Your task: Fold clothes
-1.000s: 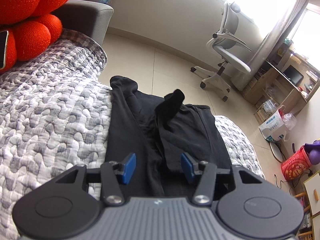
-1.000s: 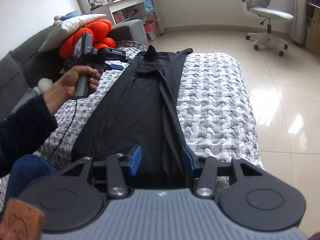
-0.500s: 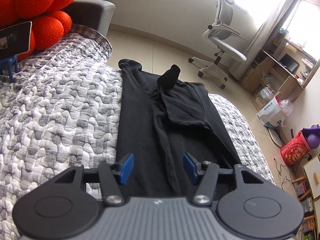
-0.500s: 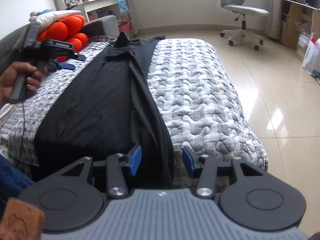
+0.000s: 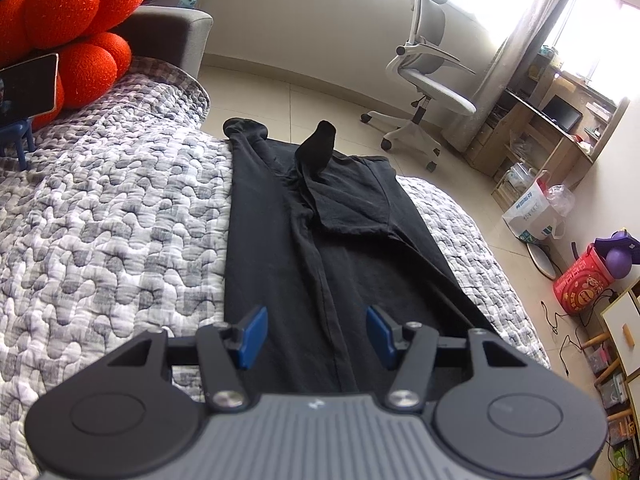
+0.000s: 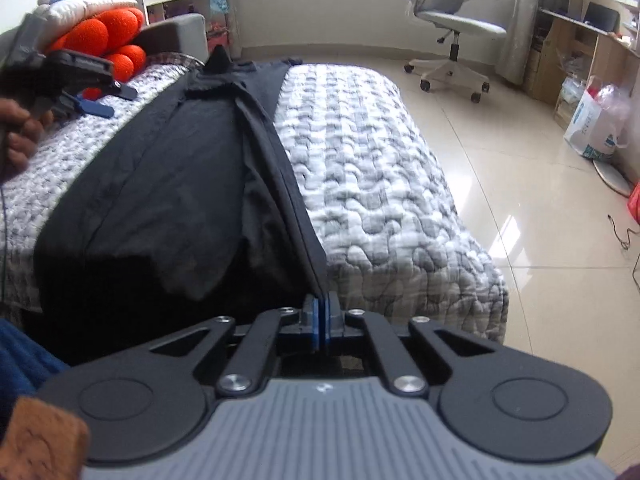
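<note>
Left of the black garment (image 6: pixel 168 184), w/ the orange cushion (image 6: pixel 108 44) behind it, the left gripper (image 6: pixel 90 106) hangs above the quilted bed (image 6: pixel 380 168), fingers spread wide & empty. Garment itself lies lengthwise down the bed's middle, long sides turned inward, one bit of cloth poking up at the far end; it's thin, limp, prob. light, so it'll sag & slide unless taken by a seam or doubled edge. At the garment's near right edge the right gripper (image 6: pixel 321 312) has its fingers pinched tight on that seam, a sound spot to hold.
</note>
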Tool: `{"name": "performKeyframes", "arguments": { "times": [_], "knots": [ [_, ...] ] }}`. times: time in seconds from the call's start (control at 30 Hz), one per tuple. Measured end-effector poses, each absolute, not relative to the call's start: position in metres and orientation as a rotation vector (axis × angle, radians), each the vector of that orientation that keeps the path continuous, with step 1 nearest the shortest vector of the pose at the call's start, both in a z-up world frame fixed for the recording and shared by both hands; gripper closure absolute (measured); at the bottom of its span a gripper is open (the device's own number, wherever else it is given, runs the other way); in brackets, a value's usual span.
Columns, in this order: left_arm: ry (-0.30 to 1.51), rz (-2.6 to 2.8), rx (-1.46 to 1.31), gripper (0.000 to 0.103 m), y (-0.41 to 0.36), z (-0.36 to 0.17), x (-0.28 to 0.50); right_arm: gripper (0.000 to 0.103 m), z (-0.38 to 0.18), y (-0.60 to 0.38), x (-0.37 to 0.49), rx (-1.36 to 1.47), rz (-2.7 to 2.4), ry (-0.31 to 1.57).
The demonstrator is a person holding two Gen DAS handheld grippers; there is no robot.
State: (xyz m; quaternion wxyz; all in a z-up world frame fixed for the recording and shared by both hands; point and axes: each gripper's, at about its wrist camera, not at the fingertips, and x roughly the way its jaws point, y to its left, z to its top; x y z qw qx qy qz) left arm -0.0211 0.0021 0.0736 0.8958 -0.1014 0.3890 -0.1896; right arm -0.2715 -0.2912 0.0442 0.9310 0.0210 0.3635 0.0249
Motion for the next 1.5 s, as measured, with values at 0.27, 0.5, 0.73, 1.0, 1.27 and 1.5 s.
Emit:
{"name": "performKeyframes", "arguments": {
  "times": [0.27, 0.5, 0.73, 1.0, 1.27, 1.5],
  "knots": [
    [0.809, -0.424, -0.231, 0.047, 0.009, 0.074, -0.029, 0.101, 0.092, -0.246, -0.286, -0.010, 0.275, 0.659],
    [0.800, -0.464, -0.227, 0.047, 0.018, 0.076, -0.034, 0.101, 0.079, -0.219, -0.272, -0.046, 0.486, 0.761],
    [0.798, -0.509, -0.210, 0.047, 0.015, 0.079, -0.039, 0.098, 0.043, -0.201, -0.247, -0.076, 0.558, 0.907],
    [0.833, -0.539, -0.180, 0.046, 0.007, 0.071, -0.041, 0.088, 0.009, -0.195, -0.223, 0.010, 0.608, 1.026],
    [0.869, -0.624, -0.145, 0.044, -0.023, 0.061, -0.042, 0.088, 0.023, -0.222, -0.230, 0.232, 0.625, 0.905],
    [0.887, -0.661, -0.141, 0.043, -0.046, 0.053, -0.031, 0.088, 0.029, -0.237, -0.212, 0.262, 0.516, 0.859]
  ]
}}
